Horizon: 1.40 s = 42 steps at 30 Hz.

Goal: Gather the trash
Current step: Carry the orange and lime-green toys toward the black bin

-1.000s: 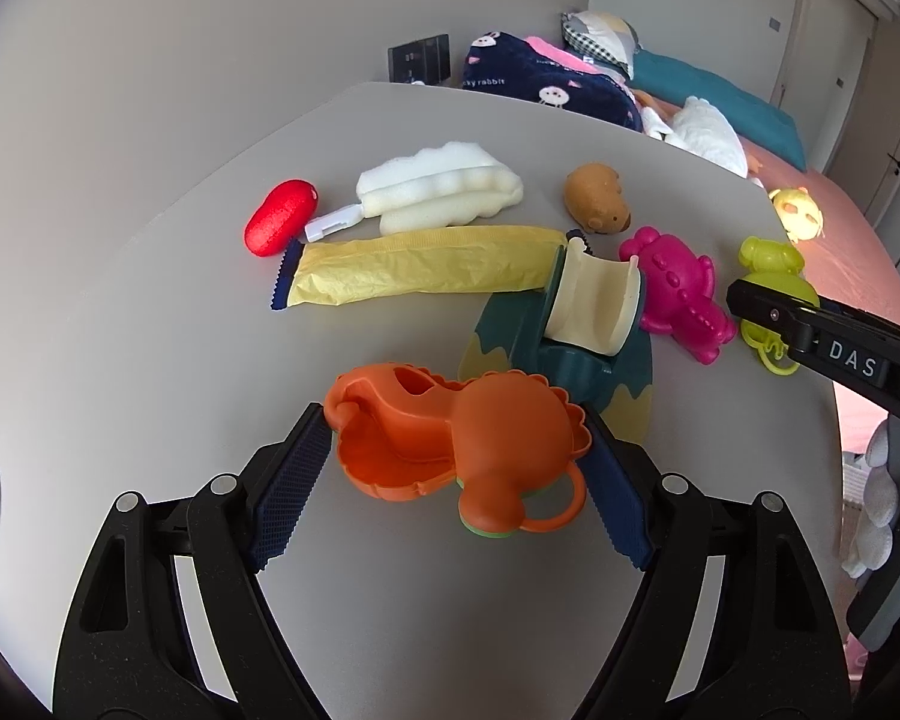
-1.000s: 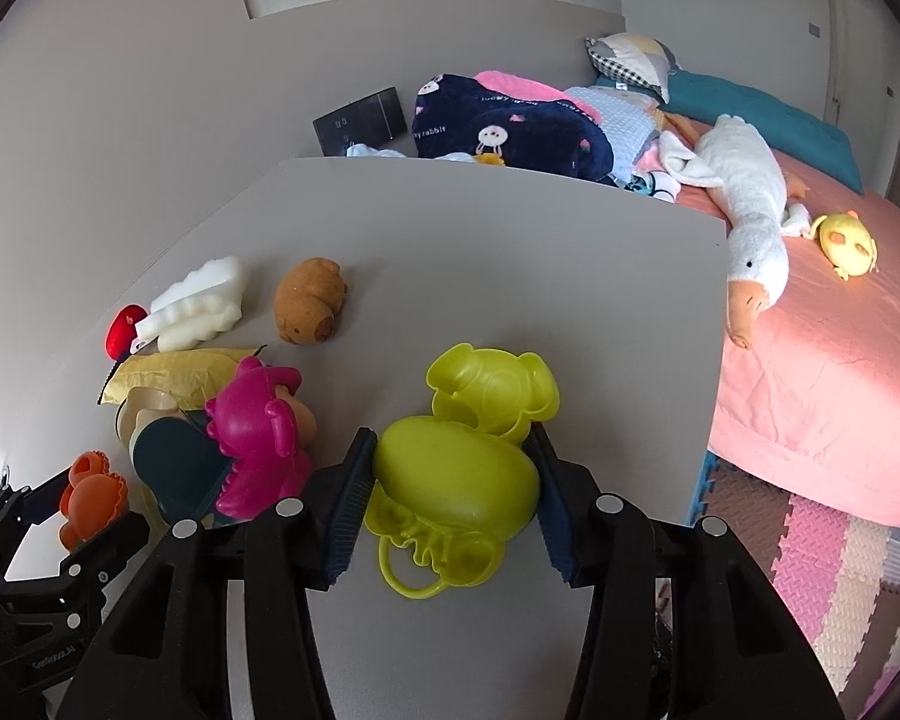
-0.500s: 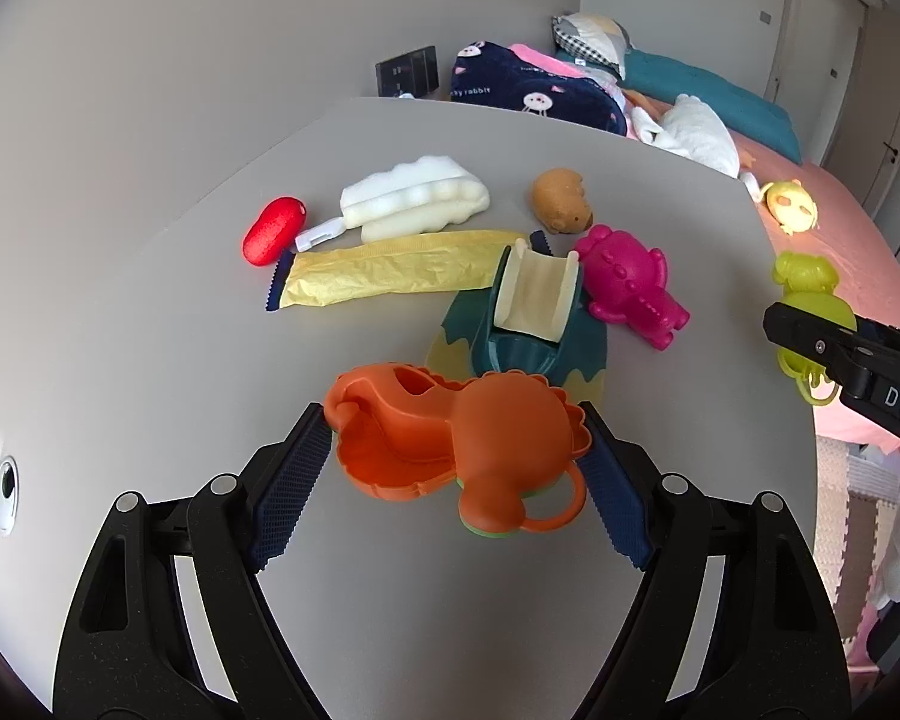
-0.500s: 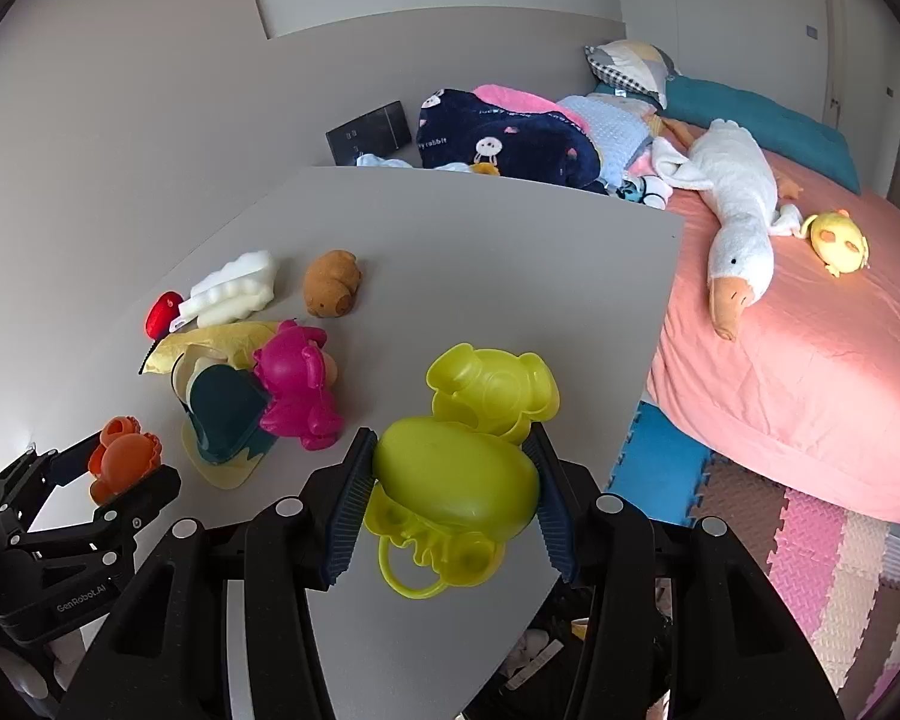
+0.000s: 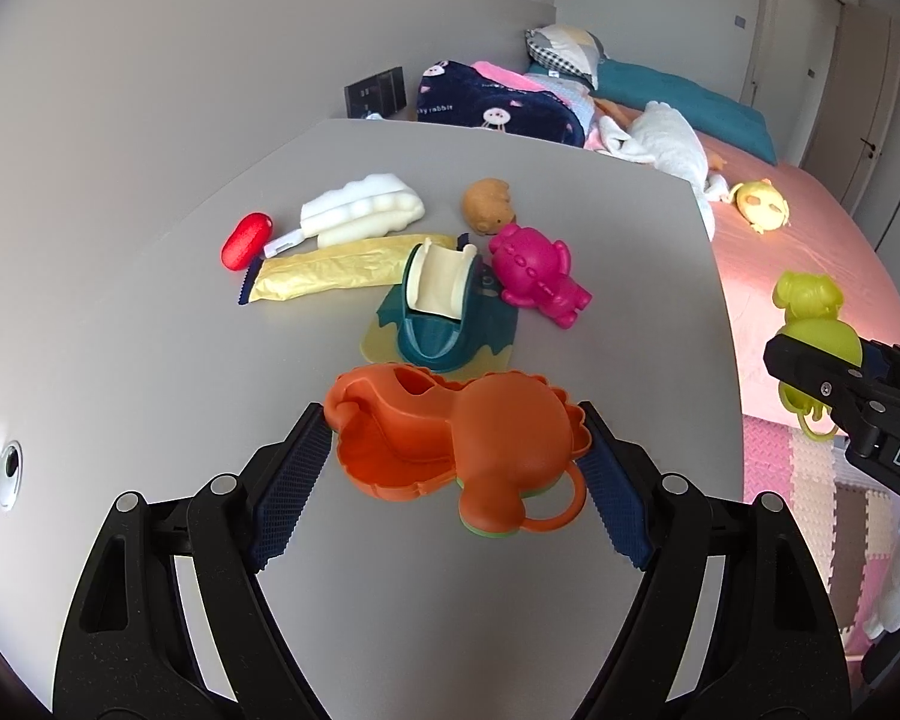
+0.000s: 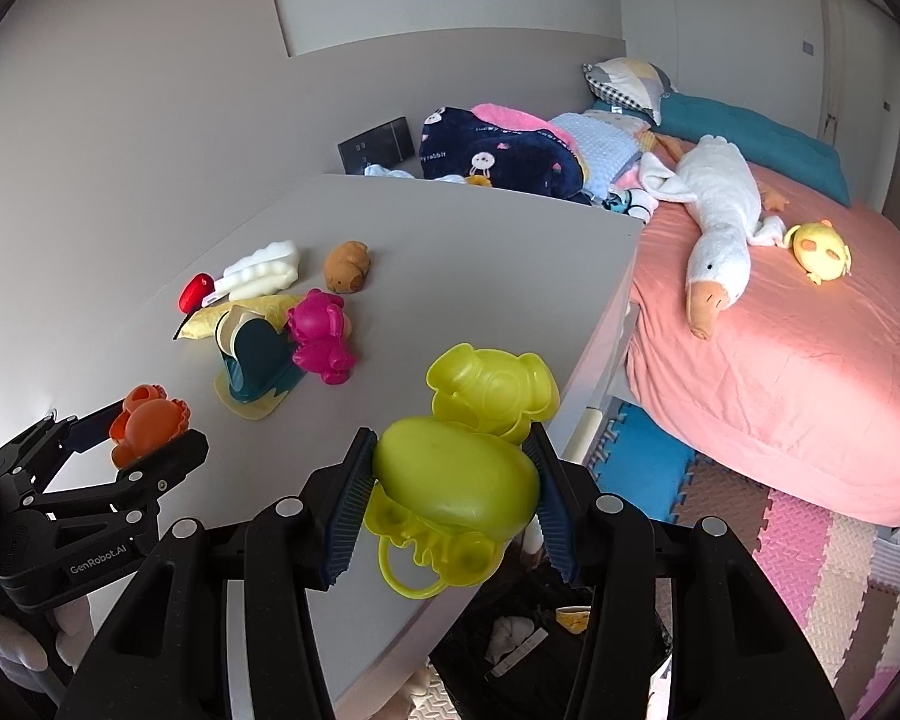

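Orange toy clamped between left jaws.

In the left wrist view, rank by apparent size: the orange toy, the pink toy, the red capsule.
Largest to smallest:
1. orange toy, though it is nearest the camera, which inflates it
2. pink toy
3. red capsule

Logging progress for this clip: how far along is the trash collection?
Midway. In hand: left gripper clamps the orange toy, right gripper the yellow-green toy. Left on the table: pink toy, yellow wrapper, sponge and others. Nothing visibly binned.
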Tool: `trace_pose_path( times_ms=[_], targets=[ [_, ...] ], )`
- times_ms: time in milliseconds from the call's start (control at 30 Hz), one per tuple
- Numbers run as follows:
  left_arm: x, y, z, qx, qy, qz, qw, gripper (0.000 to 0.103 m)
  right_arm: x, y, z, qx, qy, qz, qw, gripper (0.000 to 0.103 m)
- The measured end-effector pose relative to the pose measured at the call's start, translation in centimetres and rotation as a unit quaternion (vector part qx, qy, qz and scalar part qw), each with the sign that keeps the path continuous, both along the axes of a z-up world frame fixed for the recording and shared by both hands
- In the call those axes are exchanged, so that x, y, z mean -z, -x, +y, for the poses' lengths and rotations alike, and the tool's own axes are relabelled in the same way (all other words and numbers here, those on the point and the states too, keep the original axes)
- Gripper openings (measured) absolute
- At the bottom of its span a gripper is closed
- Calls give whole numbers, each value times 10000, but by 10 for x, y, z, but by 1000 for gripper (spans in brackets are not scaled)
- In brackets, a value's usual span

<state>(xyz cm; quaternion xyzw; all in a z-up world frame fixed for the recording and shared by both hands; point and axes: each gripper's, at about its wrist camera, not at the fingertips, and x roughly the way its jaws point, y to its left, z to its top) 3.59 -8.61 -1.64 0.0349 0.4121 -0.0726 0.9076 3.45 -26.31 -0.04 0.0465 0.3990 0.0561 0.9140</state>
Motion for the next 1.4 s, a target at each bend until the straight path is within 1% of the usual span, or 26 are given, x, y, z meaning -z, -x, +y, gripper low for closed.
trace_pose_path(
  times_ms=[367,667,1133,1400],
  targets=[
    [-5,19,-23,208,28,-31,9998,79,-12,32,-15,62,45,-125,9999,51],
    [-11,37,-45,417,21,-95,9991,79,-15,58,-30,175,45,-170,9997,51],
    [-13,61,-85,786,29,-119,9968,79,-19,97,-66,480,82,-231,9985,52],
    [-15,71,-114,1088,-11,-149,9939,79,-22,115,-95,791,90,-268,9965,52]
  ],
)
